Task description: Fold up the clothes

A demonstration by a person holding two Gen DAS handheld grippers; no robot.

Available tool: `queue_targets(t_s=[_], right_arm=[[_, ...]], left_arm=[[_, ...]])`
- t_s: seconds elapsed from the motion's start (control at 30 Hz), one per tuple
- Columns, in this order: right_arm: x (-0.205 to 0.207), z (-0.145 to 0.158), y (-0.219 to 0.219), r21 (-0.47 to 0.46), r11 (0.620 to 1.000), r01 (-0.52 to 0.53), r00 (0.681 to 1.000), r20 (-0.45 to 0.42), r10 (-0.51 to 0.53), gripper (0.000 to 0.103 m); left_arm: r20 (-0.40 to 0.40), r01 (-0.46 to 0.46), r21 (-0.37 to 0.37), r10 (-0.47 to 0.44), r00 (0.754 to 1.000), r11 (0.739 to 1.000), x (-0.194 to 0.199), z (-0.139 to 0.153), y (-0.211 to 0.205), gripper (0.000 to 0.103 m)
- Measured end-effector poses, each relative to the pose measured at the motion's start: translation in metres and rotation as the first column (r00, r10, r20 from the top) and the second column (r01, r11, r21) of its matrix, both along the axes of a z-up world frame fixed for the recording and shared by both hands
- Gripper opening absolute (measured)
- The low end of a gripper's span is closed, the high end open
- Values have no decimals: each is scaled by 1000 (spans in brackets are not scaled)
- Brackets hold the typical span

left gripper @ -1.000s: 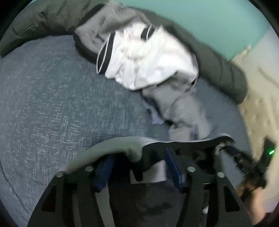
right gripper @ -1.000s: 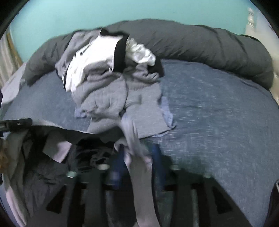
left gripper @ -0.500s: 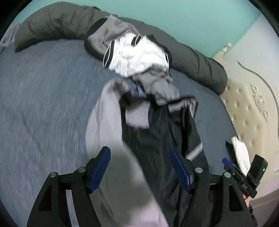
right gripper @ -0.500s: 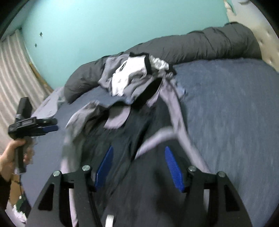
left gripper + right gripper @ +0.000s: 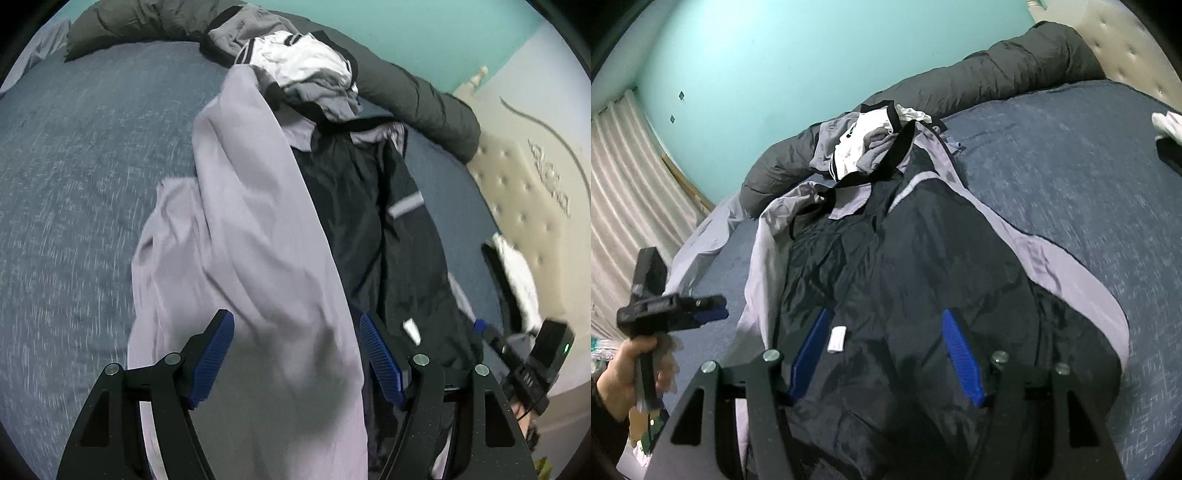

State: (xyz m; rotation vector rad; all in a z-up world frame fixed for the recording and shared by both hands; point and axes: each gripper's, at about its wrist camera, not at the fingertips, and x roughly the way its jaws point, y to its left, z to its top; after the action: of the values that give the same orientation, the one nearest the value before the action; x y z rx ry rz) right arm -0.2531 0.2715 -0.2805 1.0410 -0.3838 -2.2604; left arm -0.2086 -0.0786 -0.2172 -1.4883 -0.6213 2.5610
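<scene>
The dark jacket (image 5: 905, 266) with pale lilac panels is lying stretched lengthwise down the middle of the frame on the blue bed (image 5: 1071, 177), its collar toward the heap of unfolded clothes (image 5: 864, 144) at upper centre, probably spread flat so folding can begin. The left gripper (image 5: 297, 354) is hanging released, jaws apart over the lilac side at bottom centre. The right gripper (image 5: 884, 354) is also released over the dark lining, pads clear of the cloth.
</scene>
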Motion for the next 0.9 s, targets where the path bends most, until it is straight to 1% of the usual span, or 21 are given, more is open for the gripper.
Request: queue_targets(t_s=[0.13, 0.23, 0.3, 0.43, 0.53, 0.67, 0.73, 0.8, 0.83, 0.9], right_arm=[[1, -4, 8, -39, 999, 20, 1000, -19, -21, 65], [-4, -10, 11, -66, 997, 42, 999, 8, -41, 65], [-6, -10, 11, -74, 997, 33, 999, 12, -32, 65], [-4, -1, 10, -81, 997, 10, 999, -32, -13, 65], [-5, -2, 11, -95, 995, 9, 1000, -25, -12, 65], [-7, -3, 12, -103, 995, 11, 1000, -17, -13, 65], [-7, -3, 11, -106, 994, 10, 1000, -19, -12, 65], [-7, -2, 11, -106, 994, 7, 1000, -20, -9, 65], [-7, -3, 10, -106, 994, 6, 1000, -19, -8, 65], [-7, -3, 10, -108, 994, 5, 1000, -14, -7, 65]], left_arm=[[-1, 28, -53, -28, 1000, 998, 12, -2, 24, 74], [23, 50, -86, -48, 999, 995, 11, -12, 40, 74], [43, 54, -96, -50, 998, 994, 9, -19, 48, 74], [70, 44, -119, -36, 997, 992, 4, -31, 58, 74], [92, 36, -132, -24, 995, 991, -1, -42, 61, 74], [118, 58, -129, -43, 992, 990, -5, -53, 69, 73], [122, 65, -127, -50, 991, 990, -5, -55, 73, 64], [128, 83, -130, -66, 990, 988, -4, -57, 76, 42], [131, 92, -132, -74, 989, 987, -4, -57, 78, 37], [127, 109, -138, -91, 988, 984, -3, -55, 78, 17]])
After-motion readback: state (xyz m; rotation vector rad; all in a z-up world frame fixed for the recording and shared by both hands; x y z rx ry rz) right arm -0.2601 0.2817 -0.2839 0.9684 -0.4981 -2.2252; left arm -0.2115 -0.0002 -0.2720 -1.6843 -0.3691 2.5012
